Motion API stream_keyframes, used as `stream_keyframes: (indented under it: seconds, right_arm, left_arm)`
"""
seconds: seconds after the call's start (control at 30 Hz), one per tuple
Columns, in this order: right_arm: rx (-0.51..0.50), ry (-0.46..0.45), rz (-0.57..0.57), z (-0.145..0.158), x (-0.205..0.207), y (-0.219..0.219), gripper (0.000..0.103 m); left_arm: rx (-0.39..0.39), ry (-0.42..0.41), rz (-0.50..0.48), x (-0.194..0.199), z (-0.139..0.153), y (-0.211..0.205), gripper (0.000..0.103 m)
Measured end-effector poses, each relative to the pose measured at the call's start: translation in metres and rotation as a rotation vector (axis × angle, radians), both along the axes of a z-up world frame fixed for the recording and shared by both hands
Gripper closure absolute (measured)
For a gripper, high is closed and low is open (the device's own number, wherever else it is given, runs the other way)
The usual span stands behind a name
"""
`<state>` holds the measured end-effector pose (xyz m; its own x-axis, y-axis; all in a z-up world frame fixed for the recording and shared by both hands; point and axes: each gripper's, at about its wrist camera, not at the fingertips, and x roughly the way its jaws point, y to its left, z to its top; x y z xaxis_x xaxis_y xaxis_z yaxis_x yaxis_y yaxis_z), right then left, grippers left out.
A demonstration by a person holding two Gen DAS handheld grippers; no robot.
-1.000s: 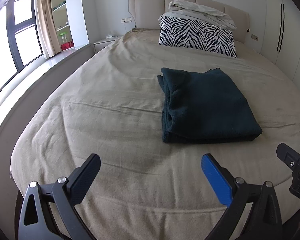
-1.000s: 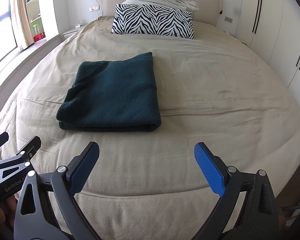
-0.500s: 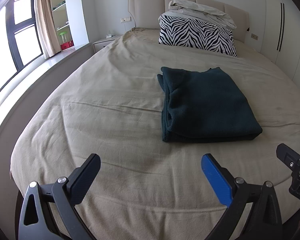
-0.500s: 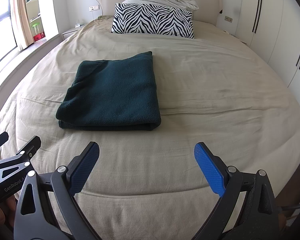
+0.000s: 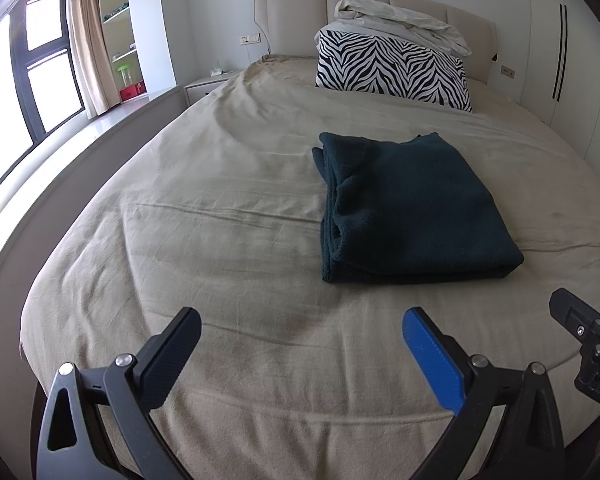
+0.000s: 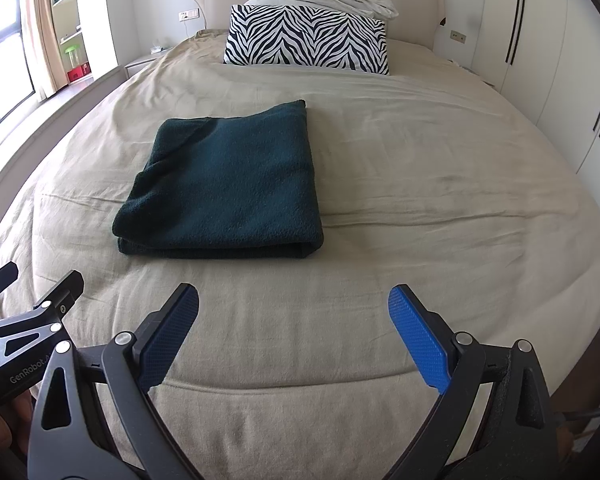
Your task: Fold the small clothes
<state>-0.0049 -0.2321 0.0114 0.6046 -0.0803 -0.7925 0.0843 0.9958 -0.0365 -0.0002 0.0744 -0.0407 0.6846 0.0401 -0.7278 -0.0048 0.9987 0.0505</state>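
Note:
A dark teal fleece garment (image 5: 408, 212) lies folded into a flat rectangle on the beige bed (image 5: 220, 216); the right wrist view shows the same garment (image 6: 228, 184) left of centre. My left gripper (image 5: 300, 340) hovers open over the foot of the bed, short of the garment and to its left, nothing between its fingers. My right gripper (image 6: 294, 320) is open too, held back from the garment's near fold. Each gripper shows at the edge of the other's view: the right one (image 5: 588, 332), the left one (image 6: 28, 308).
A zebra-print pillow (image 5: 392, 68) with a crumpled white duvet (image 5: 400, 24) on top leans on the headboard. White wardrobe doors (image 6: 560, 60) line the right side. A nightstand (image 5: 208, 84), shelves and a window (image 5: 40, 80) are on the left. A hand (image 6: 0, 432) holds the left gripper.

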Motion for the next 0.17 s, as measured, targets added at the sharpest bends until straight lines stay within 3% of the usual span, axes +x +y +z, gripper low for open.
stream_keyframes:
  seconds: [0.17]
  right_arm:
    - [0.004,0.004,0.001,-0.0016,-0.0012,-0.0013,0.006]
  left_arm:
    - [-0.018,0.004,-0.008,0.0012,-0.0014,0.0021,0.0]
